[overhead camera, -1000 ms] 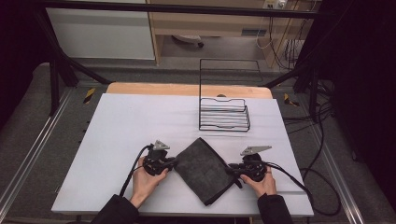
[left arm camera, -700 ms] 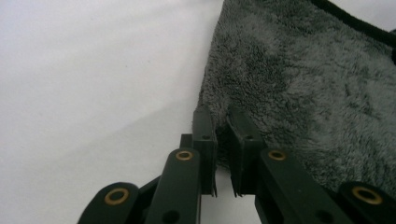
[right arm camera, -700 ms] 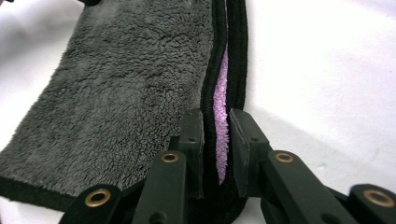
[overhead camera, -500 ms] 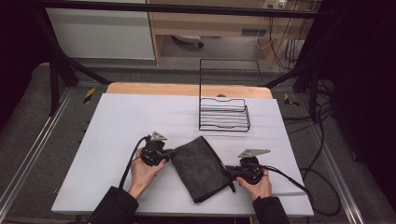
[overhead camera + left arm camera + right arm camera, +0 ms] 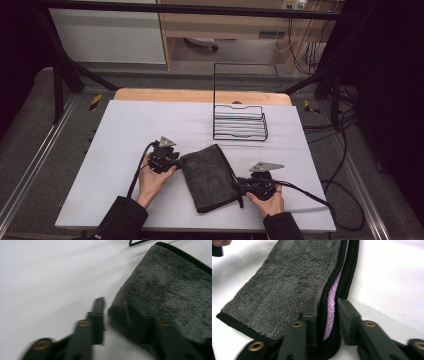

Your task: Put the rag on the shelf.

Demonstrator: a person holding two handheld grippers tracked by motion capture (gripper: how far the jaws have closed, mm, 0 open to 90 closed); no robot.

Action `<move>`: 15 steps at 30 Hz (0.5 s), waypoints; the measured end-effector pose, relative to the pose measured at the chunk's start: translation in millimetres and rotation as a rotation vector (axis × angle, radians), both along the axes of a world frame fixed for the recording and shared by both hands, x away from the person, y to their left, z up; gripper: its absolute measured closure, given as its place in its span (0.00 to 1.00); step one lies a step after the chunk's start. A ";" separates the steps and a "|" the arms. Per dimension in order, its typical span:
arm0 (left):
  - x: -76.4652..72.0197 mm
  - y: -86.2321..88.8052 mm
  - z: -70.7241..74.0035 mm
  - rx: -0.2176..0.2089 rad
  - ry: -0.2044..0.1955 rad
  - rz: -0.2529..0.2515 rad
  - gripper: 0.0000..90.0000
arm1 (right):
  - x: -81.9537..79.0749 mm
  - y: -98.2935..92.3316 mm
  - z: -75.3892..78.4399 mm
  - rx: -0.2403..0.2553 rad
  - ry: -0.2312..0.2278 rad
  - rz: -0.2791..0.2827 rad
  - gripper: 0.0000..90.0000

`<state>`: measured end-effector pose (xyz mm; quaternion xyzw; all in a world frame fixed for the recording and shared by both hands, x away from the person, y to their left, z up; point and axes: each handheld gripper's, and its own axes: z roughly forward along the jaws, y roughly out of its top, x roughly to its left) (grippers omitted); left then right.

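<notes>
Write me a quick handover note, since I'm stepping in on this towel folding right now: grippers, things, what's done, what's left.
Left gripper: at the towel's left edge; its jaws have just been opening and stand apart, one beside the edge, one over the pile, not pinching.
Right gripper: at the towel's right edge; jaws have just been opening, the stacked hems with a lilac inner side lie between them.
Towel: dark grey, folded, flat on the white table, near the front edge.
Wire rack: behind the towel, apart from it, with no towel in it.
Done: towel folded and laid down.
Left: probably draw both grippers clear; possibly another fold or moving it to the rack.
</notes>
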<state>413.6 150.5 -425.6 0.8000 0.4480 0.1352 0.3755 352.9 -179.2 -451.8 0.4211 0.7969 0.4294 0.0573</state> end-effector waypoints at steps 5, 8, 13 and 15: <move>-21.2 4.2 7.4 0.021 -0.012 -0.012 0.40 | 1.0 -5.3 8.8 0.018 -0.063 -0.015 0.59; -45.2 -0.8 8.8 0.015 0.014 -0.061 0.32 | 3.6 -5.2 8.2 0.008 -0.061 -0.012 0.59; -70.6 -15.6 4.2 0.017 0.048 -0.115 0.27 | 9.7 -3.8 4.1 -0.019 -0.050 -0.007 0.64; -78.4 -23.7 2.2 0.012 0.060 -0.144 0.26 | 11.0 -3.4 3.2 -0.019 -0.047 -0.001 0.65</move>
